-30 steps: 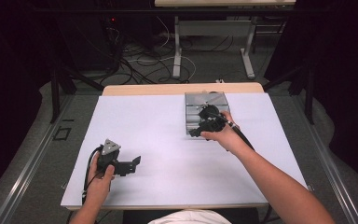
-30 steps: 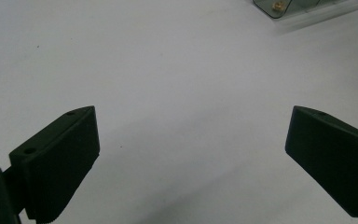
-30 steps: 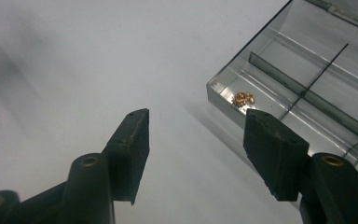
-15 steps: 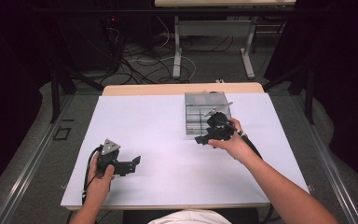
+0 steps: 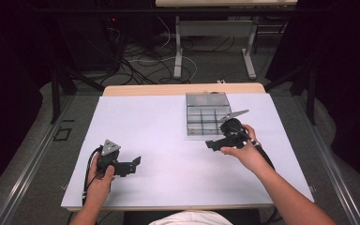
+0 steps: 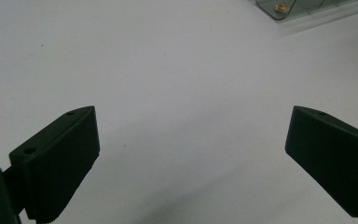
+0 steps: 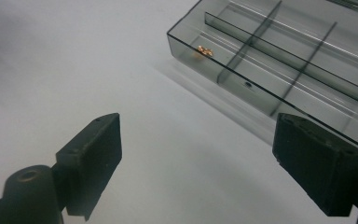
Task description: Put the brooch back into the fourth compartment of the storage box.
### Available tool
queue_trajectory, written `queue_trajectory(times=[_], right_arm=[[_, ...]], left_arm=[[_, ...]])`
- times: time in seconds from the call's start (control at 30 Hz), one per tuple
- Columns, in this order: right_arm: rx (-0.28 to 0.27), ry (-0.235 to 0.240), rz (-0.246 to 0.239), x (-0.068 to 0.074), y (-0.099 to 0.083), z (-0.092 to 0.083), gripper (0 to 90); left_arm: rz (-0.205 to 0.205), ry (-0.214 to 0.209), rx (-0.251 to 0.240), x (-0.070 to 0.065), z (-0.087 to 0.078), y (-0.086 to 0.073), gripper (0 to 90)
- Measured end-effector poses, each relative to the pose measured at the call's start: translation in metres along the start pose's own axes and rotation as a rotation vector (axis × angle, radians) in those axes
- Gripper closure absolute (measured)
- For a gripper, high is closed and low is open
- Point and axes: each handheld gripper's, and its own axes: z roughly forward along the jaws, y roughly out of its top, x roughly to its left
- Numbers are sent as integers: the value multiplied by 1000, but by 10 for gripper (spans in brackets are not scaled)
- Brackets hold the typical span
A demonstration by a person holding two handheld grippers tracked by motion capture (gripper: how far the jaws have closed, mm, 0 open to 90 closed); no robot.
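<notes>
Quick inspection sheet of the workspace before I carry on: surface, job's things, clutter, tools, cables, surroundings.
Surface: white table, bare around the tools.
Job's things: clear divided box; small brass part in a corner compartment.
Clutter: nothing seen.
Tools: left tool open, nothing between the jaws; right tool beside the box, jaws have just been opening, nothing between them.
Cables: one trails from each tool; a tangle on the floor beyond.
Surroundings: dark room, desk legs behind.

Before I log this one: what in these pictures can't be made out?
- Organizer box, high view: compartment contents too small to tell.
- Same box, right gripper view: far compartments cut off by the top and right edges.
- Brass piece, right gripper view: too small to identify.
- Box, left gripper view: all but one corner cut off by the top edge.
</notes>
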Motion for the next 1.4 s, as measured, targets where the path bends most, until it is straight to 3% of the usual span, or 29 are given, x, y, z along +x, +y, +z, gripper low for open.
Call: queue_trajectory(times=[0.17, 0.47, 0.67, 0.77, 1.4], right_arm=[[-16, -32, 9, -9, -12, -7, 142], [-34, -82, 72, -25, -35, -18, 11], [-44, -132, 98, -39, -50, -21, 0], [-46, -150, 134, -44, -58, -23, 0], [-92, -168, 192, -69, -91, -22, 0]], left_arm=[[-1, 1, 0, 0, 0, 0, 30], [-11, 2, 0, -1, 0, 0, 30], [-12, 3, 0, -1, 1, 0, 30], [-4, 7, 4, 0, 1, 0, 30], [1, 8, 19, 1, 1, 0, 30]])
